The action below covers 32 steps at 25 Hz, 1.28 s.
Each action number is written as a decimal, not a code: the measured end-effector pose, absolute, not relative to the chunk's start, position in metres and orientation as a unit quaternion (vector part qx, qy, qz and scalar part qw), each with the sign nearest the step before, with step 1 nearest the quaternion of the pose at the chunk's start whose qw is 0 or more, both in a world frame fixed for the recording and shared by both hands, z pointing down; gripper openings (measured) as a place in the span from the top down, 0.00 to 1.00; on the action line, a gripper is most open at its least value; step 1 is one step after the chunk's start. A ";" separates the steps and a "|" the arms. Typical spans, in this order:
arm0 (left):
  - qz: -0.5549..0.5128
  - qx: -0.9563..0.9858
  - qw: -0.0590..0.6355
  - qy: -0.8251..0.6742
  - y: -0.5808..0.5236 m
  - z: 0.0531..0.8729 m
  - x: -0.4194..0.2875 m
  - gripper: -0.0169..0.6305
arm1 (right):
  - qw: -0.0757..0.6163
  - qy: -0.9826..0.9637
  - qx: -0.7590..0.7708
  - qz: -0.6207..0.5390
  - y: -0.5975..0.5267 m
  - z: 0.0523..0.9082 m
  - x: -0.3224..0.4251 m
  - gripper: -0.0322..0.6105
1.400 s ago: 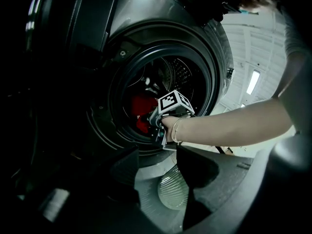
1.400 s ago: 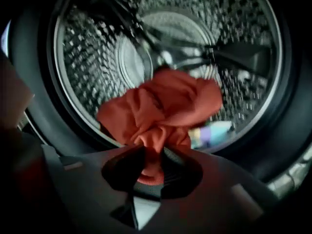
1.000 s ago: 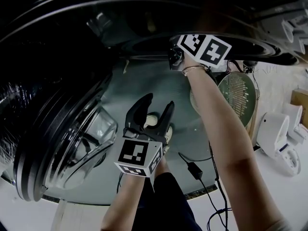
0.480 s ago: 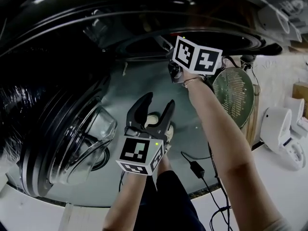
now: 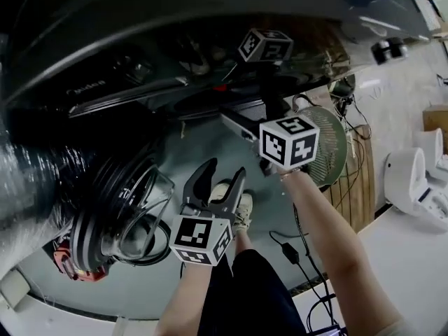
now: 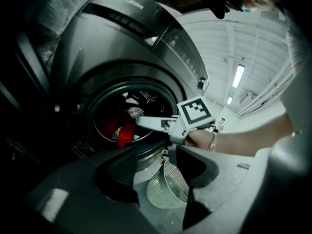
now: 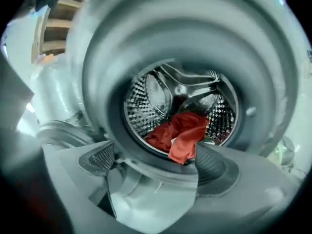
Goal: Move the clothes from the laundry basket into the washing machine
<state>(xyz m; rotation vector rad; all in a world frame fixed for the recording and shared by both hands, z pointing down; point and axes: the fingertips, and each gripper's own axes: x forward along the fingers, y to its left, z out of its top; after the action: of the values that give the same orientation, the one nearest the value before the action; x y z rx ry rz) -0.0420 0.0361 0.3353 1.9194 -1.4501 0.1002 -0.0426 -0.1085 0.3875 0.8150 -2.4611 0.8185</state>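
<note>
The dark washing machine (image 5: 105,89) fills the top of the head view, its drum (image 7: 180,101) open. Red clothes (image 7: 183,133) lie in the drum and hang over its lip; the left gripper view also shows these red clothes (image 6: 124,130). My right gripper (image 7: 156,160) hovers just outside the opening; its jaws have just been opening and nothing is between them. From above, the right gripper (image 5: 234,121) points into the machine. My left gripper (image 5: 218,177) hangs lower, open and empty. The pale green laundry basket (image 6: 168,189) sits on the floor below the left gripper (image 6: 158,167).
The round door (image 5: 129,212) with its glass bowl stands swung open at the left. A red item (image 5: 70,266) lies under it. A black cable with an adapter (image 5: 288,252) runs across the floor. A white appliance (image 5: 413,187) stands at the right.
The right gripper has pulled back out of the drum mouth and now shows whole. Both grippers have risen. The left gripper stays open. More of the machine's front is in view.
</note>
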 end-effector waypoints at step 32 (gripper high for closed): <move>0.065 0.874 0.183 -0.446 0.051 0.011 0.023 0.97 | 0.018 -0.913 0.356 0.199 0.056 -0.021 0.108 0.91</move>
<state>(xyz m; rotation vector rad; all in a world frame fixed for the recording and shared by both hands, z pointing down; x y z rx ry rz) 0.0227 0.0505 0.0106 2.4652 -1.2570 0.1838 0.1076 0.0556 -0.0207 1.1060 -2.8351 0.6182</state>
